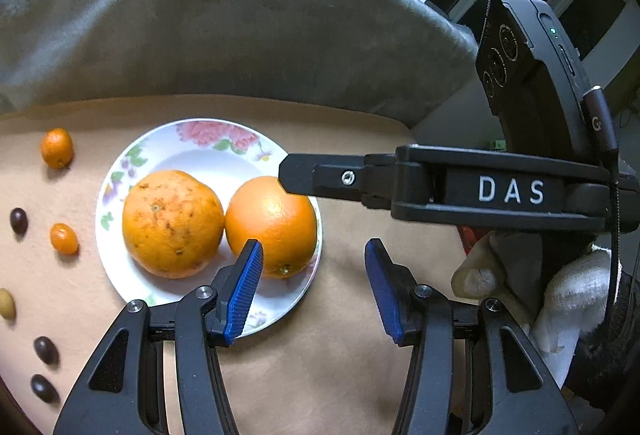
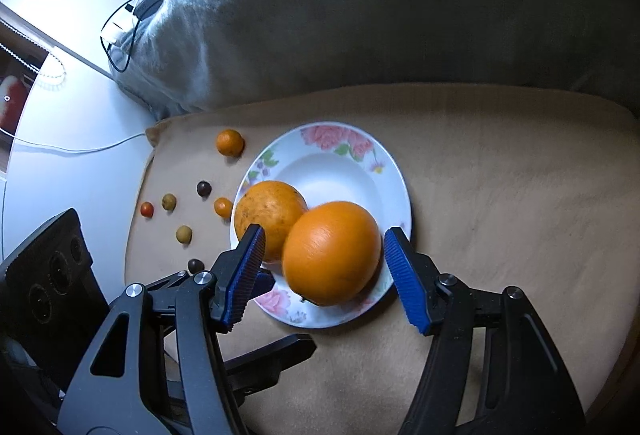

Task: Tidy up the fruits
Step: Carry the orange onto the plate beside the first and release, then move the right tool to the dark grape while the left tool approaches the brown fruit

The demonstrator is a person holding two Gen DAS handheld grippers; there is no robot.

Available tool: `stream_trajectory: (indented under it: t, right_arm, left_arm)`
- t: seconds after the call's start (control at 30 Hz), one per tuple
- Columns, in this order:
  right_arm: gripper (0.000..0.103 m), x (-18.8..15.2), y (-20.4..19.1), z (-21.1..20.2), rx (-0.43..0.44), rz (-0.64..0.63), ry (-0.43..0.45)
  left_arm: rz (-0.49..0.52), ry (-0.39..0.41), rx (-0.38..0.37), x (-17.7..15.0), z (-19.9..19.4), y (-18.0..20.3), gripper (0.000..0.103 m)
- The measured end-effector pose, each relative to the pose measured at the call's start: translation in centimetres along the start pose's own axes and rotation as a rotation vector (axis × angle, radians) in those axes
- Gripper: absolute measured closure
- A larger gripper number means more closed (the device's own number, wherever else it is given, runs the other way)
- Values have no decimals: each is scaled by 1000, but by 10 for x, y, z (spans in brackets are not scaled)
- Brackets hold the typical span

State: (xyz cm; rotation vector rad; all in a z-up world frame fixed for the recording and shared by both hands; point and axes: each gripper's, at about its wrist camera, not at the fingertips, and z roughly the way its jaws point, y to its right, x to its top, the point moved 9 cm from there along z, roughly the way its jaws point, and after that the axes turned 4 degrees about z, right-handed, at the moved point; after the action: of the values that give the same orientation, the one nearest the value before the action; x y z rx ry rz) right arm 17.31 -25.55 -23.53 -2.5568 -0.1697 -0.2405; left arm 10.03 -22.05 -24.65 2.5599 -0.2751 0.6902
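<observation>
A white floral plate (image 1: 132,155) (image 2: 348,163) on a tan cushion holds two oranges: a speckled one (image 1: 172,223) (image 2: 268,213) and a smooth one (image 1: 276,219) (image 2: 332,251). My left gripper (image 1: 314,287) is open and empty, low over the plate's right edge. My right gripper (image 2: 324,275) is open, its blue pads on either side of the smooth orange without touching it; its black finger (image 1: 320,177) shows above that orange in the left wrist view. Small fruits lie left of the plate: kumquats (image 1: 57,147) (image 1: 64,238) (image 2: 230,142), dark ones (image 1: 18,221) (image 2: 204,188).
A grey blanket (image 1: 200,15) (image 2: 360,15) rises behind the cushion. A white table with cables (image 2: 80,103) lies to the left. More small fruits (image 2: 184,234) (image 2: 147,209) lie near the cushion's left edge. Bare tan cushion (image 2: 500,195) extends right of the plate.
</observation>
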Motion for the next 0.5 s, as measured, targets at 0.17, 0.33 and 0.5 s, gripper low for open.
stream_trajectory:
  t: [0.17,0.33,0.5]
  right_arm:
    - [37,0,-9,-4,-19,-1,18]
    - [37,-1,-21,-6,-39,-16,30]
    - [37,-4,-40,-5,-61,-45,42]
  left_arm:
    - [11,12,6,-4,-19,-4,52]
    - [13,15,21,-7,-35,-15,52]
    - [7,21,39,-14,-52,-30,52]
